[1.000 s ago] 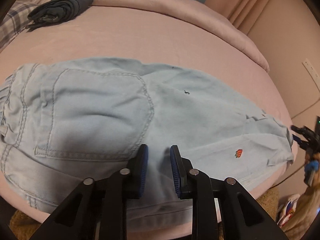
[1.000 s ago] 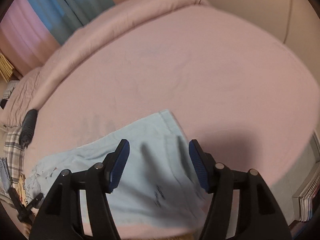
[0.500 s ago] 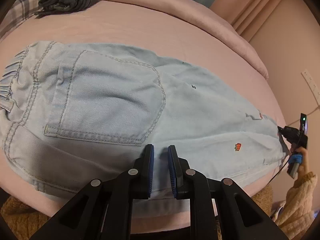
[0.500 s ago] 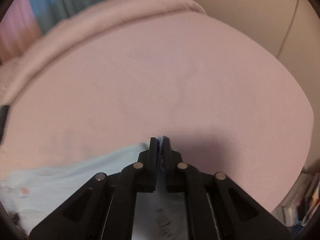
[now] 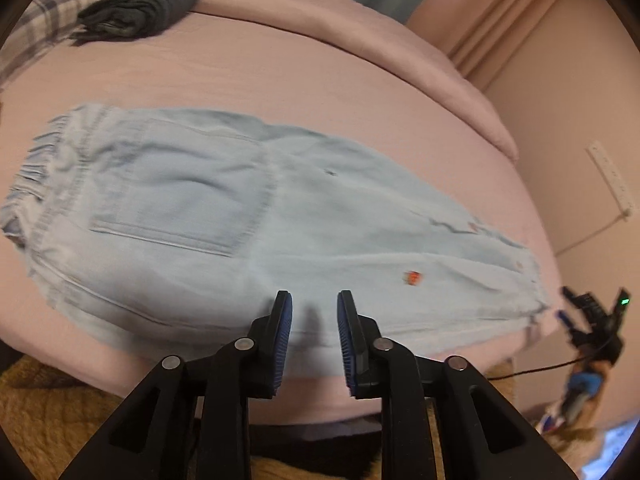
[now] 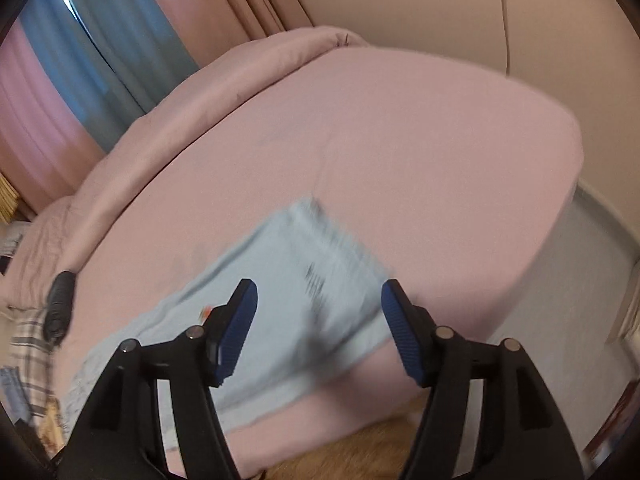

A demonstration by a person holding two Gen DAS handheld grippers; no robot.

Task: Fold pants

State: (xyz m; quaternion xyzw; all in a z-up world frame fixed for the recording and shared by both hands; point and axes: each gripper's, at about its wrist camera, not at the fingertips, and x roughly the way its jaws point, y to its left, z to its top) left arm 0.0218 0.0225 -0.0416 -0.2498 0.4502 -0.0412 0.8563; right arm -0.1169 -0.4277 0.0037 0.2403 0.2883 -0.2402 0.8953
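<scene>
Pink bed fills both views, curtains and wall behind, a rolled pink duvet along the far edge. Light-blue denim pants lie flat across the near half of the bed, already doubled leg on leg, waistband to the left in the left wrist view, hems reaching the right corner of the mattress, near long edge almost at the bed's drop-off. Dark folded garment sits far back by a plaid pillow, well apart. Right claw has just been opening and now stands wide and released over the hem end, nothing pinched; frame is motion-blurred. Left claw has just been opening a little, pads narrowly apart, hovering over the near edge around mid-leg, not gripping any cloth that I can see. Risks, as judgement: pants sit so close to the edge that a tug toward the person could drag them off the bed; a narrow left claw may catch only the top layer, so the legs split during the next fold; a fast-moving right hand could snag the loose hem and skew it; the two ends lifted unevenly would give a crooked crease. Small red-orange patch near the hem is a handy alignment mark.
</scene>
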